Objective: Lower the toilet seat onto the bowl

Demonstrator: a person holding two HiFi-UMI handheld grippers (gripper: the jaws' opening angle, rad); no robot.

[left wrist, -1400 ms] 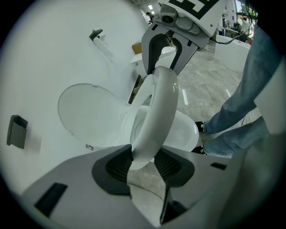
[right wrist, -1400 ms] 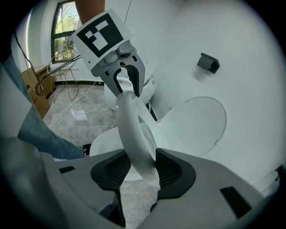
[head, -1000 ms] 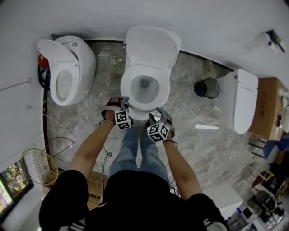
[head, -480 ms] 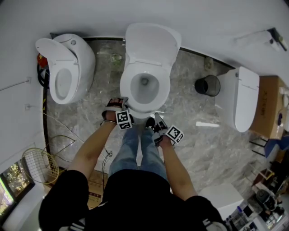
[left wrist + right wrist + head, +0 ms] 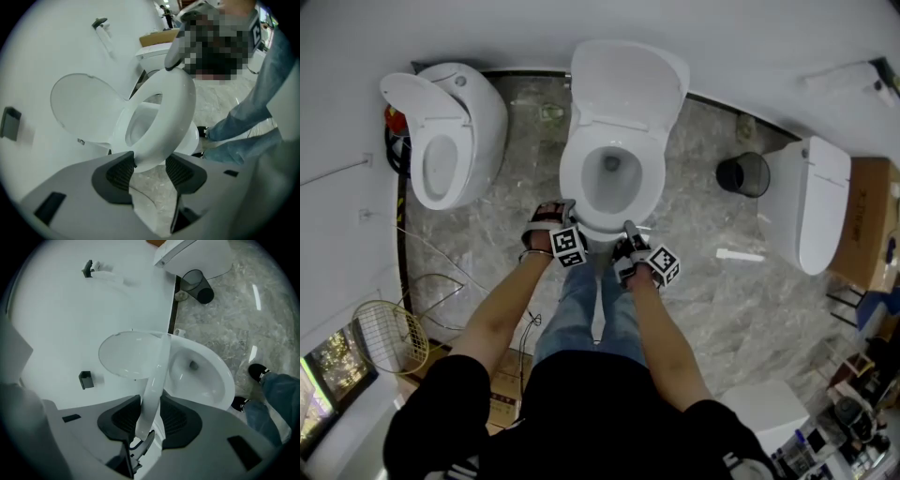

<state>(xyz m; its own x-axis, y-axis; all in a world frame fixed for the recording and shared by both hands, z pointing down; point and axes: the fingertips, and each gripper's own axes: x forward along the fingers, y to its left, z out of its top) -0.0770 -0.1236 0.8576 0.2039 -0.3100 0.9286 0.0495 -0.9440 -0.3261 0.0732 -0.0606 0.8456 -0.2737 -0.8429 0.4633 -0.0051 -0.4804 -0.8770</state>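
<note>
left gripper (image 5: 150,164): pinching seat's front tip, jaws opening | right gripper (image 5: 151,416): closing on seat's front edge, rim between pads | seat (image 5: 177,110): glossy white oval ring, tilted half-raised off bowl (image 5: 224,380), long axis running from grippers back to hinge, front end toward person | lid (image 5: 84,108): upright against wall

I am looking down on a grey marbled floor (image 5: 520,187) that is running up to a plain white wall (image 5: 441,37). A black waste bin (image 5: 742,174) is standing near that wall. Just right of the bin a closed white toilet (image 5: 811,202) is sitting, a brown box (image 5: 867,225) beyond it. Far left of the bin another toilet (image 5: 455,131) is showing its lid raised. A wire basket (image 5: 389,336) is lying farther left still, nearer me.
</note>
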